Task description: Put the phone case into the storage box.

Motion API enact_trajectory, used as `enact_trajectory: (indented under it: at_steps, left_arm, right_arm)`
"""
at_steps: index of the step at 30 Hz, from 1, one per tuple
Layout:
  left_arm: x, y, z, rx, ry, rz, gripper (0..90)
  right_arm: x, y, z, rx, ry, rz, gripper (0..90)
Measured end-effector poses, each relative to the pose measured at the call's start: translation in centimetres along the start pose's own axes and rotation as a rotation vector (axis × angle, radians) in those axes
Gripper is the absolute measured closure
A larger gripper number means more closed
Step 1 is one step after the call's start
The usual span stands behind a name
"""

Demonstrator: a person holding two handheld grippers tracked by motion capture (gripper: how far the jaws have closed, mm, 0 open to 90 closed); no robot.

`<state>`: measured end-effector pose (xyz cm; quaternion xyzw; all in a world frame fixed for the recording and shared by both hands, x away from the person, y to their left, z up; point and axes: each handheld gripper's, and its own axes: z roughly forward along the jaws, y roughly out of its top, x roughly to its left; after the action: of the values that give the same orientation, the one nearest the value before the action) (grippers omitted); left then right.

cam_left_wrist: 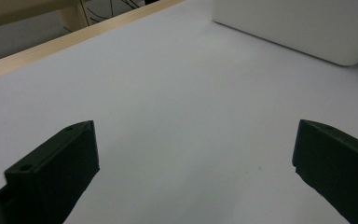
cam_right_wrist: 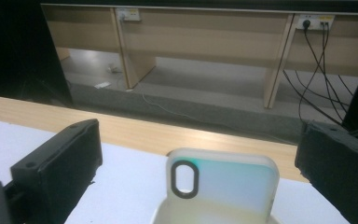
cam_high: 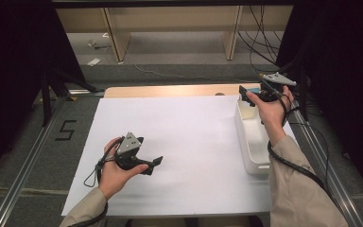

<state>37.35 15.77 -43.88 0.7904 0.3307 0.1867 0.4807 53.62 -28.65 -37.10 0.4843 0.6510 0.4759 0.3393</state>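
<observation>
Right claw [cam_right_wrist: 196,154] hovering wide over phone case [cam_right_wrist: 221,186], case standing upright in white bin [cam_high: 251,142] at counter's far right. Risk: jaw nudging case, toppling it. Left claw [cam_left_wrist: 196,163] idling wide, holding nothing.

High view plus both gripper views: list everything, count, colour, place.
Rectangular white plastic bin: 1, white, right side of the table, long side running front to back.
Pale translucent phone case with an oval camera cutout: 1, whitish with a green-blue sheen, standing upright at the bin's far end, between the right gripper's jaws but not touched.
White sheet: 1, white, covering most of the table.
Wooden table: 1, light wood, edge showing beyond the sheet.
Left gripper: 1, black, over the sheet's front left, jaws open.
Right gripper: 1, black, above the bin's far end, jaws open.
</observation>
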Motion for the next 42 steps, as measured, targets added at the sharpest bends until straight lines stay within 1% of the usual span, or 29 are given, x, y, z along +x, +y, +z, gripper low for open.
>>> enact_trajectory:
  at_steps: [11,17,21,32,37,39,42]
  left_arm:
    - [-0.1,0.0,0.1,0.001,0.001,0.002,0.0]
    - [-0.1,0.0,0.1,0.003,0.002,0.001,0.1]
    - [-0.1,0.1,0.1,0.003,0.002,0.001,0.1]
    - [-0.1,0.1,0.0,0.005,0.002,0.001,0.4]
    - [-0.2,0.1,0.0,0.005,0.0,0.004,0.4]
    - [-0.2,0.1,0.0,0.004,0.0,0.002,0.4]
    - [-0.2,0.1,0.0,0.004,0.001,0.002,0.4]
  right_arm:
    - [1.2,0.0,-1.6,-0.005,0.027,-0.045,3.0]
    - [1.8,-0.6,-2.0,0.008,0.058,-0.058,3.9]
    - [2.3,-0.8,-2.4,0.017,0.079,-0.078,5.2]
    - [4.1,-1.4,-3.4,0.046,0.182,-0.115,5.6]
    - [4.7,-1.5,-3.7,0.04,0.215,-0.123,6.1]
    - [4.9,-1.5,-3.8,0.042,0.227,-0.137,6.0]
    - [5.1,-1.7,-3.9,0.047,0.248,-0.132,6.1]
